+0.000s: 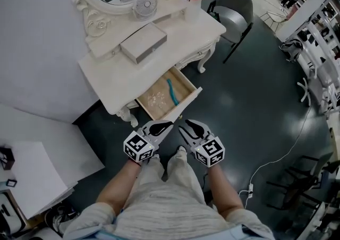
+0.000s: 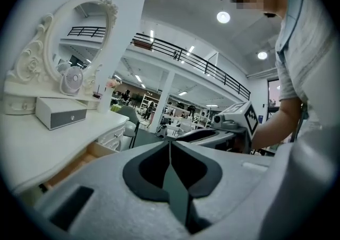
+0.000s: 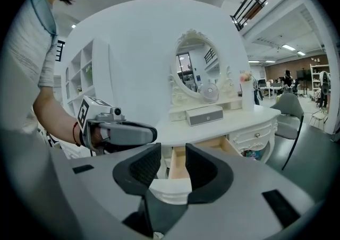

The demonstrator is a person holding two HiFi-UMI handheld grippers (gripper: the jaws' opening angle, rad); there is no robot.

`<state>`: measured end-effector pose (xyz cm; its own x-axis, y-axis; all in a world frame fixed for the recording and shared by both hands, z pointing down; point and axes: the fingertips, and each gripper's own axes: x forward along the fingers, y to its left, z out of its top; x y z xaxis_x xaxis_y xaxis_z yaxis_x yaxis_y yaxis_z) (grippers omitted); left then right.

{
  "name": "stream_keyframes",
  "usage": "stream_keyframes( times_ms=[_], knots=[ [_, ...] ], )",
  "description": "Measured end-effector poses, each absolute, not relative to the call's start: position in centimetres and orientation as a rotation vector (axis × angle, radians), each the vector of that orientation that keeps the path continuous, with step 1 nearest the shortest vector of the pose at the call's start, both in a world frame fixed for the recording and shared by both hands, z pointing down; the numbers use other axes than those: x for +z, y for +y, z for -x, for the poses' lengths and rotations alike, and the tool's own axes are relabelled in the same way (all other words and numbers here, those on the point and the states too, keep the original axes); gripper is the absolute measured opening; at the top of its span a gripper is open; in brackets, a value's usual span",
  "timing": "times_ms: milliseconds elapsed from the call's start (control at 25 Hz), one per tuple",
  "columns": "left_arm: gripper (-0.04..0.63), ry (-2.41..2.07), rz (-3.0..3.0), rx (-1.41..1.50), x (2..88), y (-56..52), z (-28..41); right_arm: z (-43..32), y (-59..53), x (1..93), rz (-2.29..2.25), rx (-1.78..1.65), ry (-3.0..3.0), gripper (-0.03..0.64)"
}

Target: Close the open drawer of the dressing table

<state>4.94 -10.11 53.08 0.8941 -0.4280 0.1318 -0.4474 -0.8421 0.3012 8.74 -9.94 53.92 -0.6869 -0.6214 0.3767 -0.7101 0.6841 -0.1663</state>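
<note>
The white dressing table (image 1: pixel 114 74) stands against the wall with its drawer (image 1: pixel 162 98) pulled out. Inside the drawer's wooden bottom lie a teal item (image 1: pixel 172 91) and something clear (image 1: pixel 154 98). Both grippers hover just in front of the drawer's white front panel (image 1: pixel 186 105), not touching it. My left gripper (image 1: pixel 168 123) (image 2: pixel 170 146) is shut with nothing in it. My right gripper (image 1: pixel 183 124) (image 3: pixel 172 150) is open and empty; through its gap I see the drawer (image 3: pixel 178 160). The drawer's wooden edge (image 2: pixel 79 162) also shows in the left gripper view.
On the tabletop are a grey drawer box (image 1: pixel 143 42), a small fan (image 1: pixel 144 4) and an oval mirror (image 1: pixel 90 18). A grey chair (image 1: pixel 234 13) stands at the table's far end. A white cabinet (image 1: pixel 32 180) is at the left, and a white cable (image 1: pixel 276 159) crosses the dark floor.
</note>
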Motion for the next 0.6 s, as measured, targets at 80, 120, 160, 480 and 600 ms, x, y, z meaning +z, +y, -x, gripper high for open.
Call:
stream_keyframes(
  times_ms=[80,120,160,480,600],
  knots=[
    [0.017,-0.666,-2.718,0.089,53.8,-10.6,-4.8,-8.8,-10.2,54.6,-1.062,0.451,-2.597,0.107],
    [0.017,-0.673,-2.709,0.093,54.3,-10.8,-4.7,-8.8,-10.4,55.0,-1.065,0.46,-2.591,0.108],
    [0.017,-0.68,-2.7,0.097,54.8,-11.1,-4.7,-8.9,-10.6,55.4,-1.067,0.469,-2.585,0.109],
    [0.017,-0.697,-2.632,0.127,58.4,-12.2,-4.9,-9.2,-12.1,59.7,-1.056,0.517,-2.512,0.109],
    [0.017,-0.698,-2.61,0.147,59.4,-12.5,-4.9,-9.5,-12.9,61.2,-1.061,0.531,-2.475,0.109]
  ],
)
